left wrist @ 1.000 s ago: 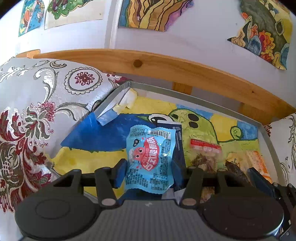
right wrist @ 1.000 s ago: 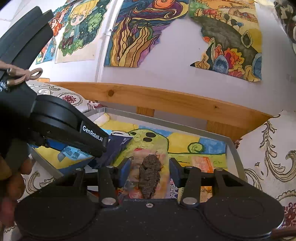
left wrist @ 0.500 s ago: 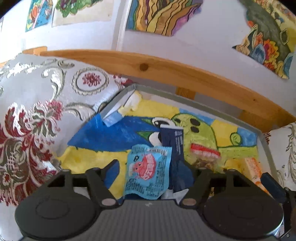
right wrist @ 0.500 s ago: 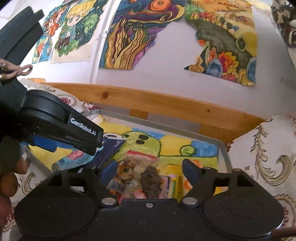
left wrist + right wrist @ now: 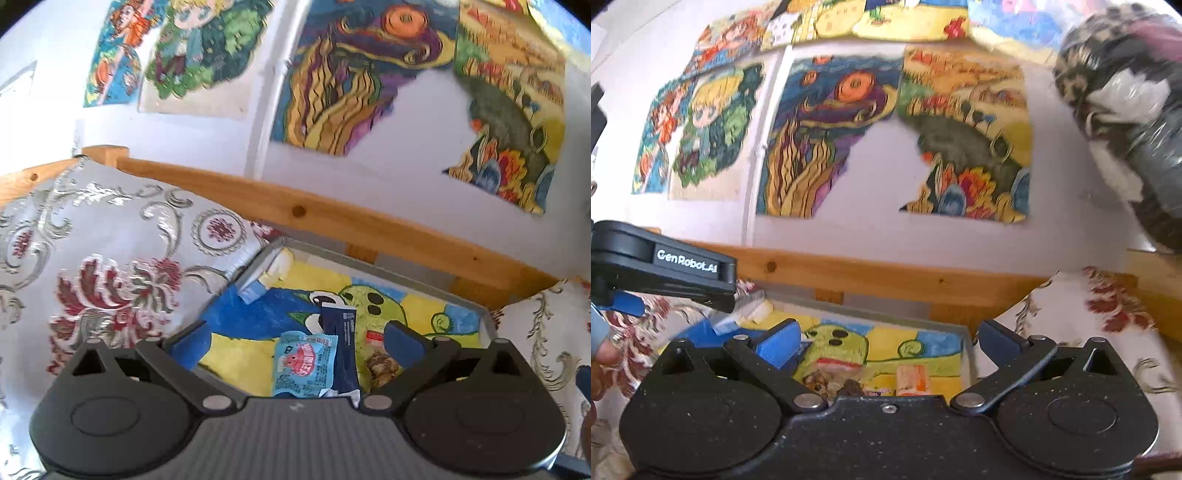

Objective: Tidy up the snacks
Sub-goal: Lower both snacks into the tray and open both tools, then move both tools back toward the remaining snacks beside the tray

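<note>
A grey tray (image 5: 369,260) lined with a painted sheet holds the snacks. A light blue packet (image 5: 304,363) lies flat in it, with a dark blue stick packet (image 5: 343,350) beside it. To the right is a clear packet of brown snack (image 5: 382,363). My left gripper (image 5: 295,338) hovers open above them, holding nothing. In the right wrist view the tray (image 5: 886,320) shows the brown snack packet (image 5: 820,382) and an orange packet (image 5: 912,378). My right gripper (image 5: 888,343) is open and empty above these. The left gripper's black housing (image 5: 683,269) is at the left.
Patterned cushions (image 5: 110,266) (image 5: 1089,332) flank the tray on both sides. A wooden rail (image 5: 369,225) runs behind it under a white wall with paintings (image 5: 820,140). A plastic-wrapped bundle (image 5: 1126,92) hangs at the upper right. A person's fingers (image 5: 602,356) show at the left edge.
Both grippers opened, letting go of the light blue packet and the brown snack packet, which now lie in the tray. Both have pulled back and tilted upward.
</note>
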{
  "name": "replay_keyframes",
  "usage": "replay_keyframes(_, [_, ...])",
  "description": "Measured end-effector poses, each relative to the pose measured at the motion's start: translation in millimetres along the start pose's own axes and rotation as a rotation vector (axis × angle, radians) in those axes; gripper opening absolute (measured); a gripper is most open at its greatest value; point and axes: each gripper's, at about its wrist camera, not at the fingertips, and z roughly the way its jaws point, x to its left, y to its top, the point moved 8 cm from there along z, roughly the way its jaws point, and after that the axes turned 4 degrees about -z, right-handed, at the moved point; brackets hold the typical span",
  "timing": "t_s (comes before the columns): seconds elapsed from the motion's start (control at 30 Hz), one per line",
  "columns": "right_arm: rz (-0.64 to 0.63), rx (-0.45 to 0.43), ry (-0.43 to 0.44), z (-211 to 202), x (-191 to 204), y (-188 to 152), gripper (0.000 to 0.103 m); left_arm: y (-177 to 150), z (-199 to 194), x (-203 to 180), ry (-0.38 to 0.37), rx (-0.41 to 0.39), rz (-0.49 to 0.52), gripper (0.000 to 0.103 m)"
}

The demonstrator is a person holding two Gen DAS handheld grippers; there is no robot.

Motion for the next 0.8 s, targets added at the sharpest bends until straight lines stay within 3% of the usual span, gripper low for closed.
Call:
replay_keyframes(0.43, [-0.007, -0.052, -0.034, -110.9, -12.7, 14.2, 0.102, -8.5, -90.3, 23.5, -0.036, -0.040, 0.030, 0.102])
replay_keyframes(0.8, [0.023, 0.008, -0.034, -176.3, -9.0, -4.1, 0.102, -33.0, -145.7, 44.5, -0.040, -0.055, 0.130, 0.102])
